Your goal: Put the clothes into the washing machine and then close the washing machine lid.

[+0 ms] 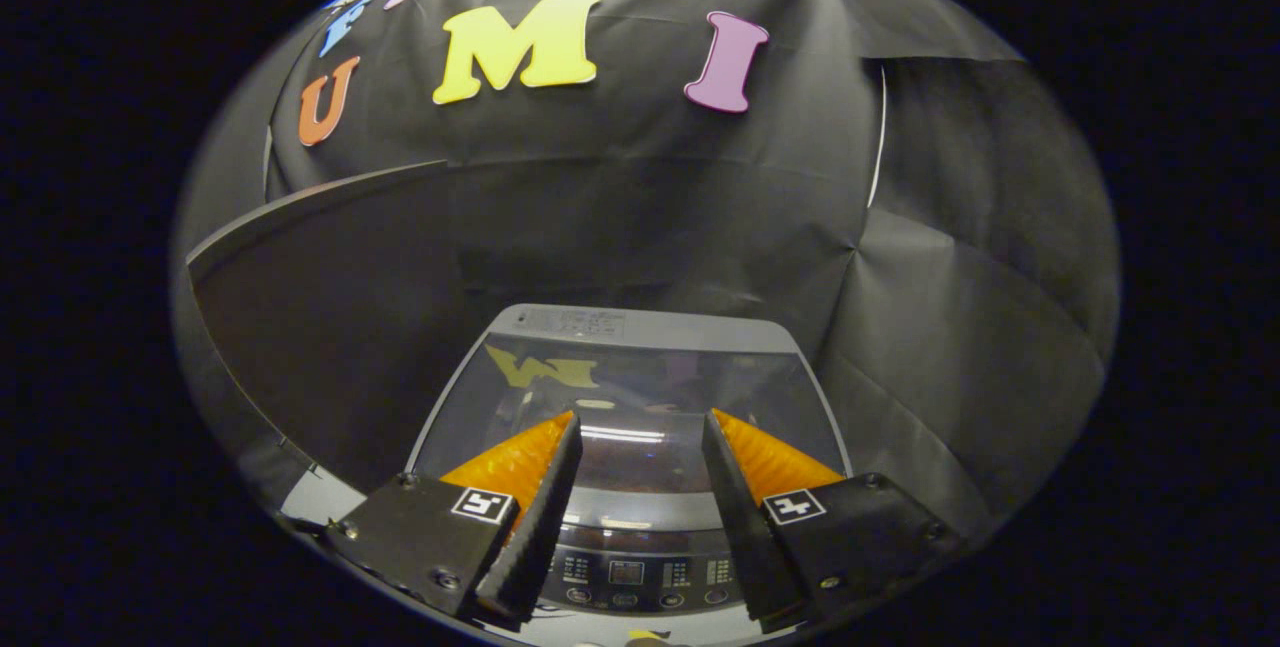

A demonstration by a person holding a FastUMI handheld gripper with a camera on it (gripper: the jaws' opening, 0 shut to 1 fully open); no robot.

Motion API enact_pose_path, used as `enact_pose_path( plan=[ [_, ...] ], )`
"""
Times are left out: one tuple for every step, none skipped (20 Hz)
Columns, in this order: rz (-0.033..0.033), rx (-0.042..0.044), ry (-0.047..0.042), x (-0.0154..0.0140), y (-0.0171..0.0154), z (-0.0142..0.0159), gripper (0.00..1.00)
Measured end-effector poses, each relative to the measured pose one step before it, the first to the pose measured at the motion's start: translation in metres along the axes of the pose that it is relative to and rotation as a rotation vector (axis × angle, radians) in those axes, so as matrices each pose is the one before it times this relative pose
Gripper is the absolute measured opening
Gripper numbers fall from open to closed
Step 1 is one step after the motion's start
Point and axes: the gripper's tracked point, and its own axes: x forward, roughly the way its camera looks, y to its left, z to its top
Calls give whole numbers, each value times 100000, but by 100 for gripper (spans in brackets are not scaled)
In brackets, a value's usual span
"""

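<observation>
Two fingers [640, 432] spread apart, holding nothing, above grey top-loading washing machine [640, 327] with dark glass lid [640, 397] lying flat, seemingly closed. No clothes visible. Best: confirm lid seated fully, press only lightly near front edge, avoiding control panel [627, 572].

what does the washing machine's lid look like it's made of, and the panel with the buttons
The washing machine's dark see-through lid looks like glossy glass or clear plastic: it mirrors the booth. The grey control panel looks like smooth moulded plastic. The gripper hangs open above them, holding nothing.
</observation>
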Motion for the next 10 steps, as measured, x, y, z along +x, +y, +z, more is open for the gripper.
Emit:
enact_pose_path(
  plan=[
    [-145, -668, -16, 55, -31, -249, 77],
    [126, -415, -361, -45, 46, -37, 77],
    [32, -288, -394, 92, -37, 22, 77],
    [90, -46, -187, -114, 43, -22, 77],
    [326, 282, 25, 67, 54, -20, 77],
    [319, 455, 534, -73, 19, -133, 77],
    [837, 723, 368, 31, 61, 49, 77],
    [405, 437, -333, 29, -19, 48, 77],
    [309, -211, -449, -148, 36, -51, 77],
    [-131, -542, -469, 55, -108, 146, 77]
  ],
)
